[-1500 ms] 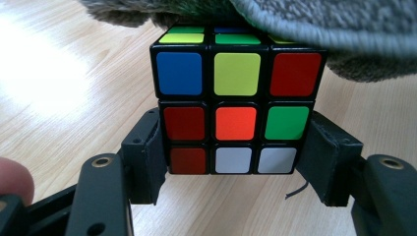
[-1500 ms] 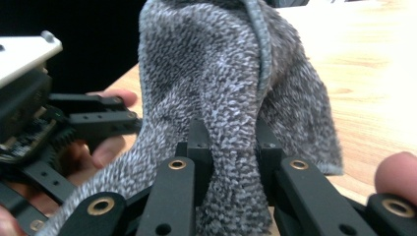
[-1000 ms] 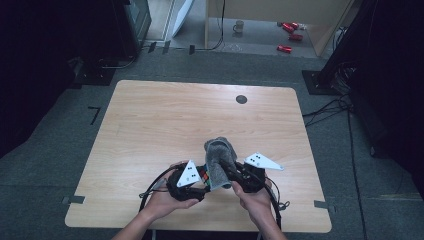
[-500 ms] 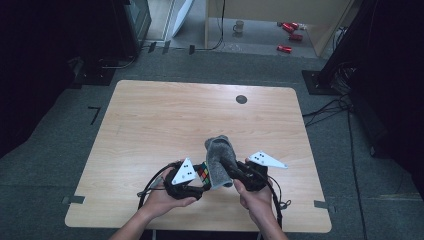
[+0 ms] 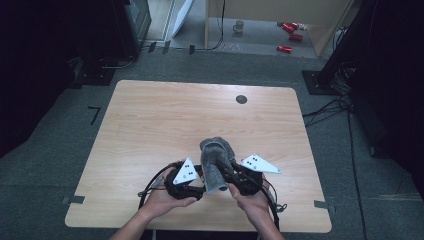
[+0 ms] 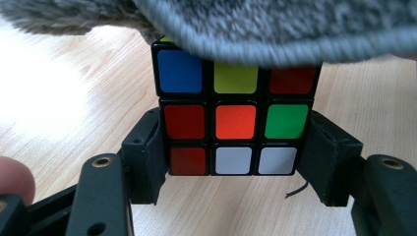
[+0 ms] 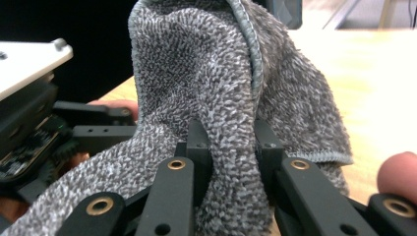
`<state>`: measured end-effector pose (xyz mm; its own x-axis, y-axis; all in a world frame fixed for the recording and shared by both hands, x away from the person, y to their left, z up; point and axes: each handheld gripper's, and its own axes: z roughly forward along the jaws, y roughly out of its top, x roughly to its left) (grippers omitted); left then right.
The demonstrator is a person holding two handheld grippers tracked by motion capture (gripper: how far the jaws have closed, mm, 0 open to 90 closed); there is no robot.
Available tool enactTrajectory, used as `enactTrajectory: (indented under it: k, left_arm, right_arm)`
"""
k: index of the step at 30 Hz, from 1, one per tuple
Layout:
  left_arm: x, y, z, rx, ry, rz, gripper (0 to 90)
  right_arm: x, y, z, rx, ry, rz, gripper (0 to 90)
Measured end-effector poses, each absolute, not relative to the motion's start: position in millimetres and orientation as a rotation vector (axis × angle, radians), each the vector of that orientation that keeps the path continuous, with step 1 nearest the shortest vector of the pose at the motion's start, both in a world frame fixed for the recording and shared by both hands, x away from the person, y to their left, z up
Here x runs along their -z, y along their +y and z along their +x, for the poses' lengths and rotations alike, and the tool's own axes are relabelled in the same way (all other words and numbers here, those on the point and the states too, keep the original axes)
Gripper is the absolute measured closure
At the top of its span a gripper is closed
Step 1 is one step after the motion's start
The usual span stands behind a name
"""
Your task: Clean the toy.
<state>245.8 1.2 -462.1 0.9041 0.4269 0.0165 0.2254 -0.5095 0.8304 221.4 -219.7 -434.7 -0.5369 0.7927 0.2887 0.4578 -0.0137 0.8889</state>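
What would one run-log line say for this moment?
left hand-held gripper: shut on puzzle cube | right hand-held gripper: shut on grey cloth | cloth: draped over cube

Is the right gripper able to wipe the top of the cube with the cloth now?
Probably yes. The right gripper pinches the grey cloth, which already drapes over the cube held in the left gripper; nothing stands between them.

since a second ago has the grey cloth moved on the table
No. The grey cloth sits at the same spot relative to the round dark hole in the table top, between the two hand-held grippers near the table's front edge.
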Motion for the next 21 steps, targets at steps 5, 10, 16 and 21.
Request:
enactTrajectory:
  k: [5, 10, 16, 21]
  left_arm:
    - [460, 5, 246, -0.271, 0.469, 2.122, 35.9]
    - [460, 5, 246, -0.266, 0.474, 2.112, 35.8]
    - [463, 3, 247, -0.221, 0.479, 2.112, 35.8]
    - [459, 12, 252, -0.208, 0.507, 2.073, 35.9]
  right_arm:
    - [440, -228, 228, -1.518, 1.963, 1.344, 76.0]
    - [445, -238, 231, -1.55, 1.935, 1.43, 76.1]
    - [438, -221, 223, -1.503, 1.979, 1.306, 75.3]
    - [445, -238, 232, -1.48, 1.951, 1.388, 75.2]
